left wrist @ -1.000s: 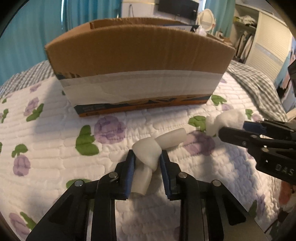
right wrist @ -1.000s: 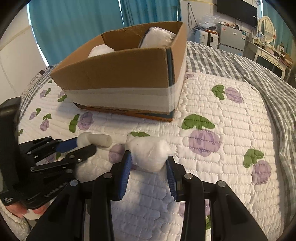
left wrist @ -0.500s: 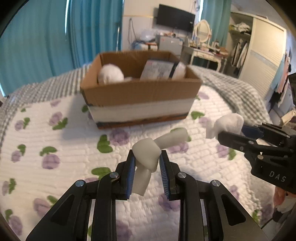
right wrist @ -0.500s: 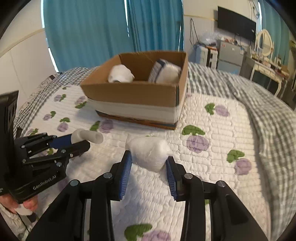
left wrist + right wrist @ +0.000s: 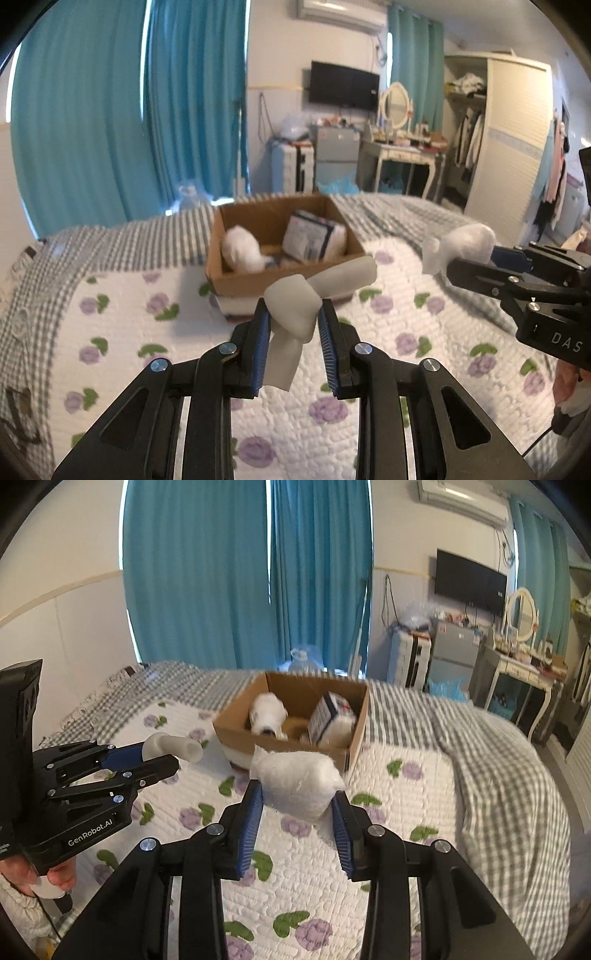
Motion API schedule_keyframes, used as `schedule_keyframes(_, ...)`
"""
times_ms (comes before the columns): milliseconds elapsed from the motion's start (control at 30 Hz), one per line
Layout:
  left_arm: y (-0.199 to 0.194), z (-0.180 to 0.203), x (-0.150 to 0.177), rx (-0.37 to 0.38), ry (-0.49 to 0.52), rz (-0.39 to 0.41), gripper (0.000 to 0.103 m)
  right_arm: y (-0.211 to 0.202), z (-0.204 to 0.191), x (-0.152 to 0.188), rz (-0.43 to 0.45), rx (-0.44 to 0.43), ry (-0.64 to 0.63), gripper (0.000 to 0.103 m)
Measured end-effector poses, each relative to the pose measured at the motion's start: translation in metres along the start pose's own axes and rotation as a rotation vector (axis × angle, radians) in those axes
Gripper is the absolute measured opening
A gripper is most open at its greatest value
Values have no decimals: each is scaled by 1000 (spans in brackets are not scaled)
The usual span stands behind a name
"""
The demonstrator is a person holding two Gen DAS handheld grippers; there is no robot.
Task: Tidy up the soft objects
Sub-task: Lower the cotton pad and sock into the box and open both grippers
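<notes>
Landmark: an open cardboard box (image 5: 280, 254) standing on the flower-print quilt (image 5: 122, 332); every place below is given from it.

Left gripper (image 5: 291, 325): closed on a knotted white foam tube (image 5: 295, 306), its blue pads pressing the knot from either side.

Foam tube, place: held in the air on the near side of the box, its upper end overlapping the front wall in the left wrist view.

Foam tube, axis: one free end runs up and to the right across the box front, the other hangs down and a little left between the fingers; in the right wrist view the tube (image 5: 173, 746) pokes out of the fingertips with its end toward the box's left front corner.

Right gripper (image 5: 297, 805): clamped on a white bag of cotton stuffing (image 5: 295, 779).

Cotton bag, place: in the air just before the front wall of the box, to the right of the tube; its long axis lies across the fingers, roughly parallel to that wall.

Inside the box: a white cotton ball (image 5: 242, 249) on the left, a wrapped white pack (image 5: 314, 240) leaning on the right.

Behind the box: a grey checked blanket (image 5: 491, 760), teal curtains (image 5: 236, 572).
</notes>
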State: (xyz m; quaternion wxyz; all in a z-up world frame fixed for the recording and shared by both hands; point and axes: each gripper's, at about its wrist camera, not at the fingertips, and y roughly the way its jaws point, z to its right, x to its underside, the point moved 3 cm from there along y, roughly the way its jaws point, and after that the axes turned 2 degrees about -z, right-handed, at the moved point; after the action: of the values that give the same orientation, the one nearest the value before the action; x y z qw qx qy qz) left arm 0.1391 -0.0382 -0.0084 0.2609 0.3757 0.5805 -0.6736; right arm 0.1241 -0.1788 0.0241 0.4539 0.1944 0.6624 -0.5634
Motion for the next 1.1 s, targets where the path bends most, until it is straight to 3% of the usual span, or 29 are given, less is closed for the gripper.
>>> schedule_keyframes(233,-9,-14,-49,-17,-5,80,25,-4,1,-51,72,-14,-32,36)
schedule_keyframes(433,17,-19,-85,-50,26,87,25,29,11,-105,111,-19,-38,36)
schedule_keyframes(733,118,-48,-120,-45,-26,11,25,132,31,-143,43,-11,-25,36)
schedule_keyframes(900,181,-54,-113,-64,7,-59,25,202,47,-146,-28,-31,-1,36)
schedule_keyframes(1100,228,-65,-98,-81,-16,-124,26,262,59,-144,-72,-61,33,36)
